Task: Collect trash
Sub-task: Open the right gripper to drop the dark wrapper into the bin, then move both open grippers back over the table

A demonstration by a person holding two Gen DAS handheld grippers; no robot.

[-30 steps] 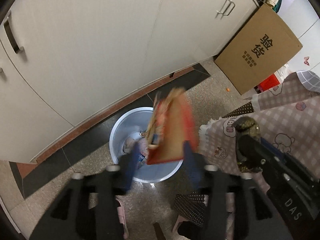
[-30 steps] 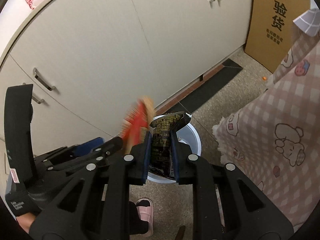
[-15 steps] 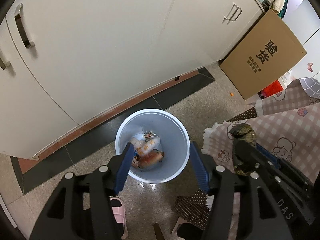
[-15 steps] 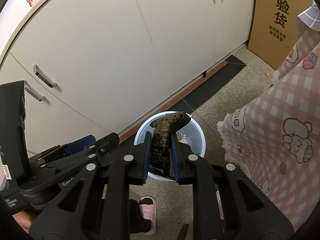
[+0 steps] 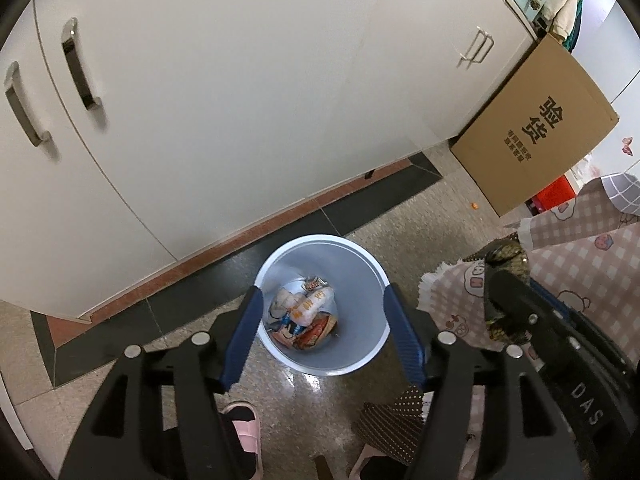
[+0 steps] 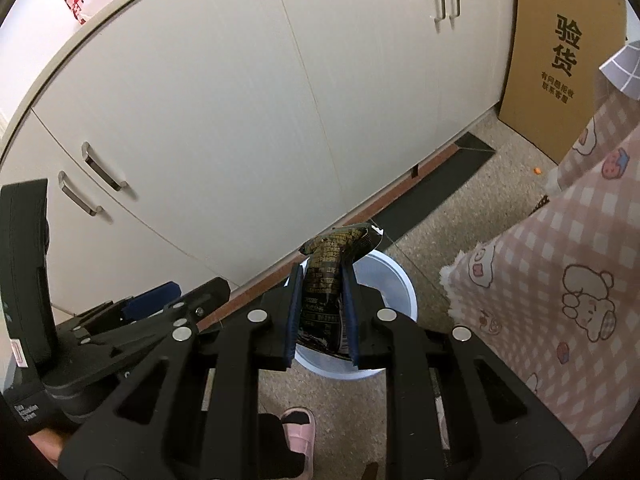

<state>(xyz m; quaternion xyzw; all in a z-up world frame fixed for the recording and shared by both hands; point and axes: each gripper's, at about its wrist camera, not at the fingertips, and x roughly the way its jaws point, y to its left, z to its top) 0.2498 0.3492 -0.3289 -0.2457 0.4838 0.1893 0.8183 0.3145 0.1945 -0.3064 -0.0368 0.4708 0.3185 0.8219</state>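
Black tongs [image 5: 324, 332] with blue pads [image 5: 244, 336], silver screws, pink slippers [image 6: 298, 436].

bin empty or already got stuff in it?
Not empty. The left wrist view looks straight into the white bin: several crumpled snack wrappers lie at the bottom, well below the rim.

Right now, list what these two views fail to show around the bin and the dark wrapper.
- Bin contents, right wrist view: hidden by the dark wrapper and right gripper.
- Wrapper's lower end: behind the gripper body.
- Wrapper print: too small to read.
- Trash under the top layer, left wrist view: buried.
- Slipper: partly hidden by the left gripper, whose jaws are opening.
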